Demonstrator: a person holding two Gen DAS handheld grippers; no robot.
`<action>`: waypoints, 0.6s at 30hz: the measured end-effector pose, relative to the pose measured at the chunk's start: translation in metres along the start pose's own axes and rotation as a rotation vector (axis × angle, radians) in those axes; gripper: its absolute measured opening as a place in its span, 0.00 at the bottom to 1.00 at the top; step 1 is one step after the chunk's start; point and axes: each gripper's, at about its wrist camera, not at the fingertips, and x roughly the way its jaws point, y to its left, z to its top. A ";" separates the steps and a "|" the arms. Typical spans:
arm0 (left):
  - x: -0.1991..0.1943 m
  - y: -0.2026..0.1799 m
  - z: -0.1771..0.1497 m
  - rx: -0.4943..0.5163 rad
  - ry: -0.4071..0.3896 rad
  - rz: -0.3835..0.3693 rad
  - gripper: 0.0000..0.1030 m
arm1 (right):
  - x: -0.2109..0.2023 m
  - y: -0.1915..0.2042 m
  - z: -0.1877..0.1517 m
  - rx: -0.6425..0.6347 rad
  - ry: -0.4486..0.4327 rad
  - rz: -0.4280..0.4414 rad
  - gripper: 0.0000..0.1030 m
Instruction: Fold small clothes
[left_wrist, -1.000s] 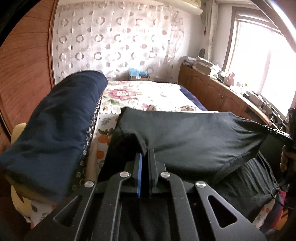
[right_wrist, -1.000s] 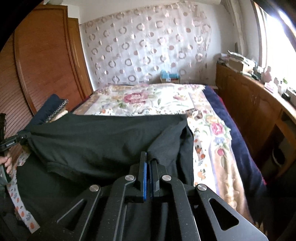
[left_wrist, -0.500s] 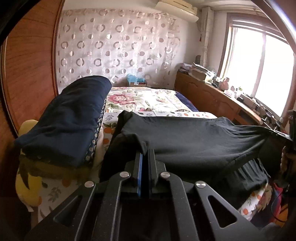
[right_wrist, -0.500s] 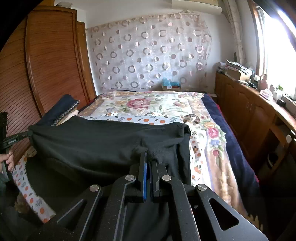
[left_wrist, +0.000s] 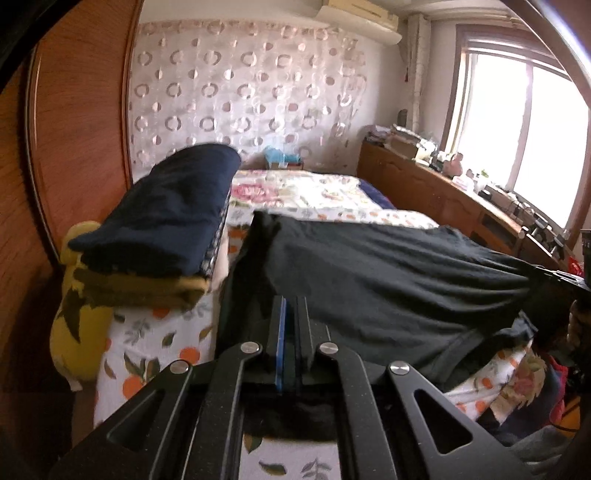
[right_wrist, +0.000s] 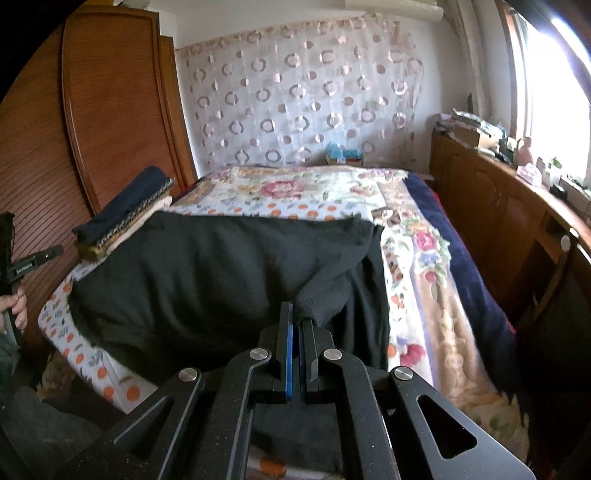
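Black fabric of the garment (left_wrist: 388, 273) spans both tools above the bed (right_wrist: 295, 192). The left hand-held gripper (left_wrist: 290, 306) and the right hand-held gripper (right_wrist: 297, 317) each point downward, clenched on a garment corner.

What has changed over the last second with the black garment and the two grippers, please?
Both grippers drew back toward the foot of the bed, dragging the black garment with them, so more floral cover shows behind it and the bed's front edge has come into view. The left gripper and right gripper stay clamped on the cloth; the folded pile has not moved.
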 end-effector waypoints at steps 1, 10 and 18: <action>0.005 0.002 -0.005 -0.004 0.020 0.005 0.04 | 0.005 0.000 -0.002 -0.002 0.023 -0.001 0.02; 0.024 0.007 -0.029 -0.002 0.120 0.033 0.05 | 0.035 -0.023 0.000 -0.002 0.120 -0.080 0.07; 0.030 0.009 -0.038 0.005 0.144 0.039 0.63 | 0.046 -0.016 0.012 -0.056 0.139 -0.132 0.23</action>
